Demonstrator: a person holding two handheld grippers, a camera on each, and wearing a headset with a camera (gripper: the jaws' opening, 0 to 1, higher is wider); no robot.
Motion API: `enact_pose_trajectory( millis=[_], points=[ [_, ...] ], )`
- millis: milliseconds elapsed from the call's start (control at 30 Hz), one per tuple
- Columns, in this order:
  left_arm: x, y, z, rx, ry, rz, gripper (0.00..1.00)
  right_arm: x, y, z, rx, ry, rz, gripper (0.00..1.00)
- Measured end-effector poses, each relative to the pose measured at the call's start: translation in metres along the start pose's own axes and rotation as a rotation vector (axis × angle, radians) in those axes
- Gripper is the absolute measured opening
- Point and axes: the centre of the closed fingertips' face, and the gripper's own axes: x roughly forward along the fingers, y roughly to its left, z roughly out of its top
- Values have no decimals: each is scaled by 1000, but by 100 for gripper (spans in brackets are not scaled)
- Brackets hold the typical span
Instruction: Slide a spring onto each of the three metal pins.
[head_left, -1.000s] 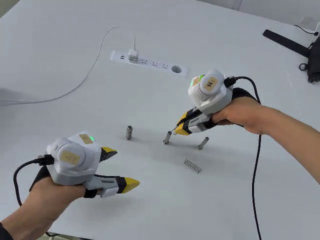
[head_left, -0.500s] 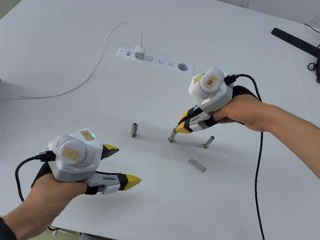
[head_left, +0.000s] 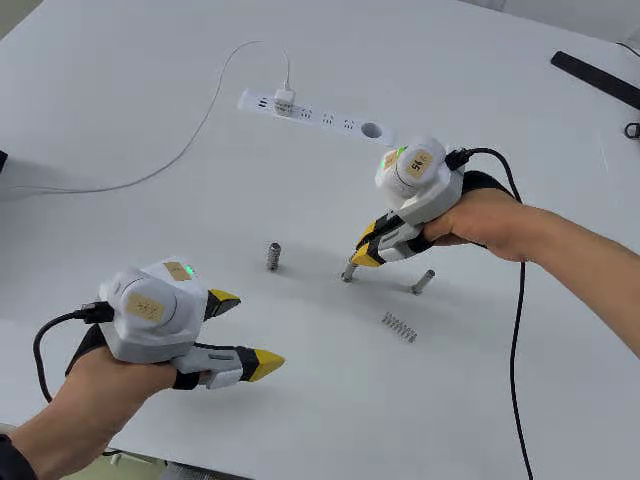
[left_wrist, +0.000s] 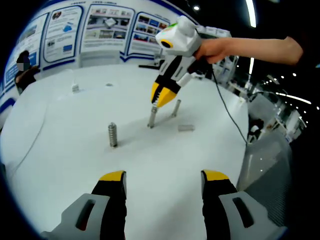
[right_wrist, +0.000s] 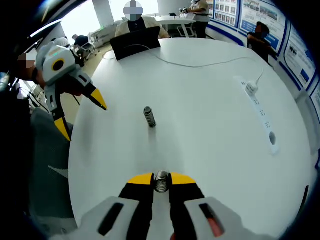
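Pinching a spring (right_wrist: 161, 183) in my right gripper (head_left: 362, 252), a pin (head_left: 348, 272) just below its tips; my left gripper (left_wrist: 163, 176) gapes wide.

Head cam: high on the person's side, looks forward-down at the worktop (head_left: 120, 90), mid range, both claws in frame. Left claw (left_wrist: 164, 176) cam: low over the worktop, faces across to the right claw (left_wrist: 161, 97), well apart from it. Right claw cam: close above the worktop, spring (right_wrist: 161, 182) right at its tips, faces toward the left claw. All three share the sprung pin (head_left: 274, 256).
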Motion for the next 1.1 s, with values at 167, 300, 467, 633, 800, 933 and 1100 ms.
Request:
enact_pose_trajectory(
  millis=[167,300,467,633,800,933,1100],
  points=[
    [-1,1,0,-5,0,1,61,3,-2,0,-3,0,2,13],
    [-1,1,-1,-7,1,2,61,7,-5,0,-6,0,3,13],
    [0,1,-1,-8,1,1,61,14,-2,-3,-35,23,3,13],
    [0,2,-2,-11,2,2,61,20,-2,-5,-50,38,5,13],
    [0,2,-3,-15,5,1,61,26,-3,-7,-62,51,8,13],
    [0,3,-5,-17,6,3,61,30,-3,-9,-63,55,14,13],
    [-1,4,-5,-20,7,4,61,35,-3,-12,-67,65,19,13]
  ],
)
